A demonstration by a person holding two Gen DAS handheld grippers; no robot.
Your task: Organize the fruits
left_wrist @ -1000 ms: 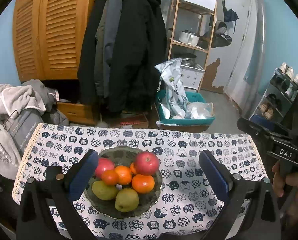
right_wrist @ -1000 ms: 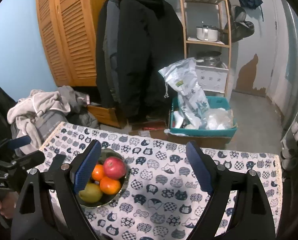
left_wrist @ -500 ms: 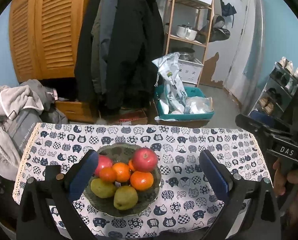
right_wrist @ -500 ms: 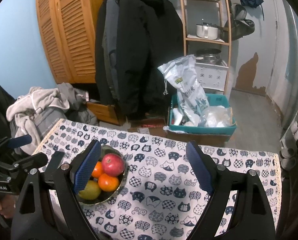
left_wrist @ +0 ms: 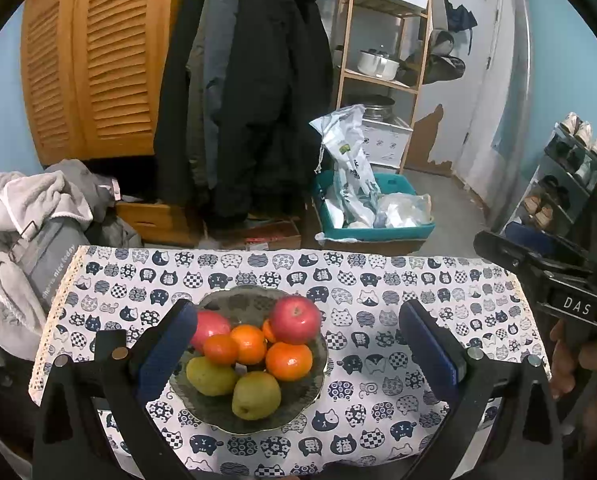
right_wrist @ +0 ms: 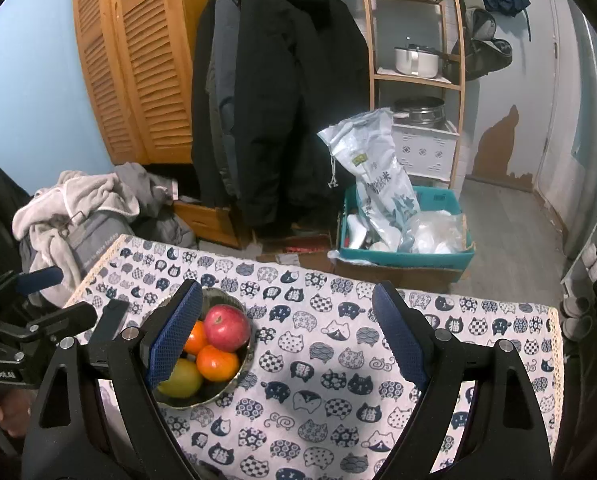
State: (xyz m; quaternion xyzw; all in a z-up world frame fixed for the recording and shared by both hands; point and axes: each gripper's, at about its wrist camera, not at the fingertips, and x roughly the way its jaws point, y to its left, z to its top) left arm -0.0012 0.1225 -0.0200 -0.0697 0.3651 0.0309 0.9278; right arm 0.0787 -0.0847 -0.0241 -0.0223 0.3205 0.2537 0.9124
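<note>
Fruits all in bowl (left_wrist: 318,384) on cloth (left_wrist: 378,280): two apples (left_wrist: 295,319), oranges (left_wrist: 288,361), two pears (left_wrist: 256,395), heaped. None loose on cloth in either view.

Step unclear: fits pile awaiting sorting, fits gathering done. No move bid.

Left gripper (left_wrist: 296,354) spread wide, empty, bowl between fingers, nearer left finger (left_wrist: 166,354). Right gripper (right_wrist: 288,338) spread wide, empty, bowl beside left finger (right_wrist: 174,332), partly hidden behind it.

Apples red, glossy; oranges bright, small; pears yellow-green, toward near rim. Top apple perched, likely rolls if nudged.
</note>
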